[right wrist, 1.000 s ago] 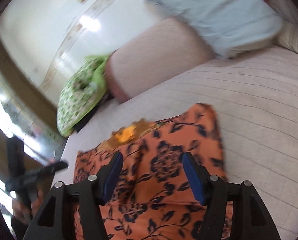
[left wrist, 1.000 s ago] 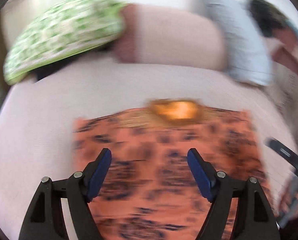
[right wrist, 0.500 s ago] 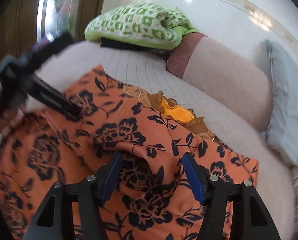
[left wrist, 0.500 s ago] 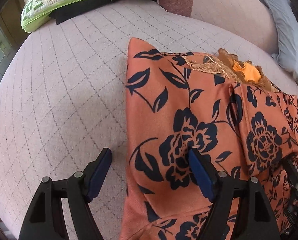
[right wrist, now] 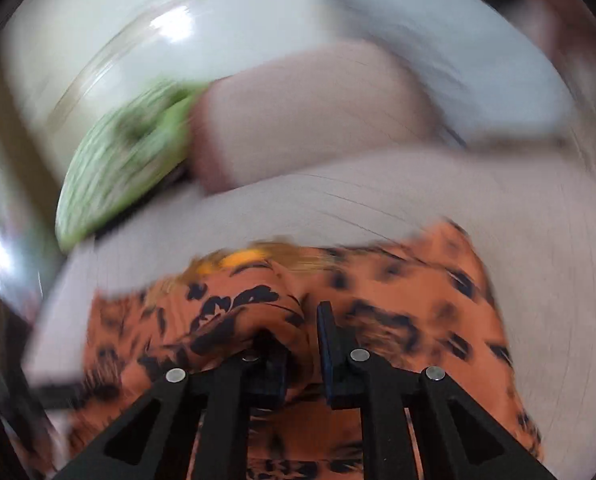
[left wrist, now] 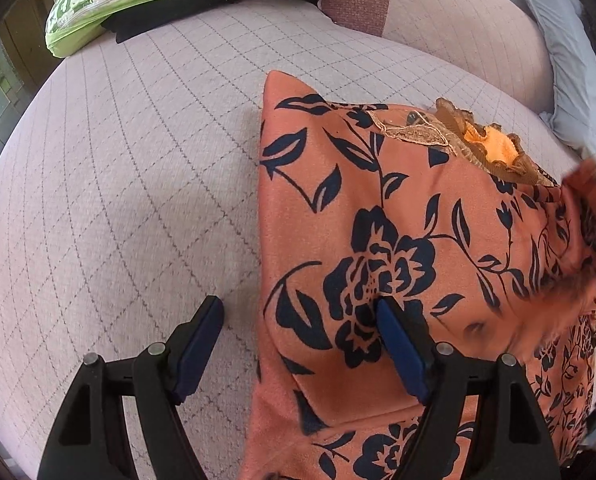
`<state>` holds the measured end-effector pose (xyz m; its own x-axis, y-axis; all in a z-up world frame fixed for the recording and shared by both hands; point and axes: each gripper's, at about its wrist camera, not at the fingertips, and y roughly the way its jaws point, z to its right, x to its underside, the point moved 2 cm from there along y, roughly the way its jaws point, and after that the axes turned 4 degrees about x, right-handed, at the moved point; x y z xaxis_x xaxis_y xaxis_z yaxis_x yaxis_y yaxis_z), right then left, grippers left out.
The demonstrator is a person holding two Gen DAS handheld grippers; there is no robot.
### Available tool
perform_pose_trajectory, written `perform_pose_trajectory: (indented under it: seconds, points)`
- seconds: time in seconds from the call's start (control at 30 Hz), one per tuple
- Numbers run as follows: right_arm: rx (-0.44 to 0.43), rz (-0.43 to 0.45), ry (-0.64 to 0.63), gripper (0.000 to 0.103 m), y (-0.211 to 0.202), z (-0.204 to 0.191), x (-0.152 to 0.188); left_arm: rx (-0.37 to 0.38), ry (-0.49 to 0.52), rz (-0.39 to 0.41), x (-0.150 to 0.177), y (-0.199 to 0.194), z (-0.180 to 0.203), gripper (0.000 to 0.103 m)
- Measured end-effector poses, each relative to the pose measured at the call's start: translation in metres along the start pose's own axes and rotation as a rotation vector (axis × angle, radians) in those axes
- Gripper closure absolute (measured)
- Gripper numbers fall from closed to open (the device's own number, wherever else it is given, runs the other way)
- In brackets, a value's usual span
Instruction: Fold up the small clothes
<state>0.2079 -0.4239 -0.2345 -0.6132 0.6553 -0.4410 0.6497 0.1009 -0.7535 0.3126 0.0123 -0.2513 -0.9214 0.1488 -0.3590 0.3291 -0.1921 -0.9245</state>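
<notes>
With the right hand-held gripper (right wrist: 302, 344) nearly closed on the orange floral cotton garment (left wrist: 378, 208), the wide-open, empty left hand-held gripper (left wrist: 298, 340) should pin the lower-centre fold edge.

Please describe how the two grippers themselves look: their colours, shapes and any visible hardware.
Both the left gripper and the right gripper look alike: black angular frames with triangular cut-outs, round silver rivets at the joints, and flat dark blue pads on the fingers. No cables or markings show.

Orange garment (left wrist: 398, 216) with dark navy floral print lies partly folded on quilted cushion (left wrist: 129, 184)
</notes>
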Motion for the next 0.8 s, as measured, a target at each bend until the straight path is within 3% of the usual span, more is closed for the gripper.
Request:
perform_pose_trajectory:
  seconds: [0.1, 0.2, 0.27, 0.33, 0.43, 0.5, 0.6, 0.63, 0.7, 0.73, 0.8]
  points:
    - [-0.079, -0.106, 0.338, 0.086, 0.001, 0.071, 0.005, -0.001, 0.006, -0.006, 0.0, 0.0, -0.001, 0.022]
    - [-0.074, -0.016, 0.427, 0.086, -0.026, 0.101, -0.001, -0.005, -0.01, -0.015, -0.001, 0.0, -0.002, 0.022]
    - [-0.007, 0.075, 0.361, 0.085, -0.042, 0.098, -0.014, -0.024, -0.037, -0.014, -0.002, -0.003, -0.001, 0.022]
    - [-0.012, 0.109, 0.237, 0.085, -0.046, 0.075, -0.024, -0.047, -0.031, 0.031, -0.004, -0.016, 0.004, 0.023]
    - [-0.098, 0.055, 0.02, 0.085, -0.032, 0.025, -0.024, -0.013, -0.011, 0.106, -0.008, -0.032, 0.019, 0.023]
    - [-0.091, -0.028, -0.1, 0.085, -0.007, -0.001, -0.016, 0.013, 0.029, 0.117, -0.007, -0.031, 0.033, 0.023]
    - [0.038, -0.165, -0.115, 0.085, 0.028, 0.004, -0.001, -0.111, 0.078, 0.056, -0.004, -0.004, 0.037, 0.022]
    - [0.064, -0.185, -0.101, 0.091, 0.033, 0.012, 0.003, -0.124, 0.073, 0.025, -0.002, 0.006, 0.032, 0.021]
    - [0.048, -0.162, -0.047, 0.091, 0.026, 0.018, -0.001, -0.037, -0.032, 0.012, -0.006, 0.004, 0.017, 0.021]
    - [0.06, -0.13, -0.063, 0.085, 0.02, 0.014, -0.005, -0.02, -0.063, 0.015, -0.008, 0.001, 0.012, 0.021]
    - [0.038, -0.046, -0.142, 0.085, 0.006, -0.004, -0.004, -0.006, -0.079, 0.067, -0.012, -0.007, 0.011, 0.021]
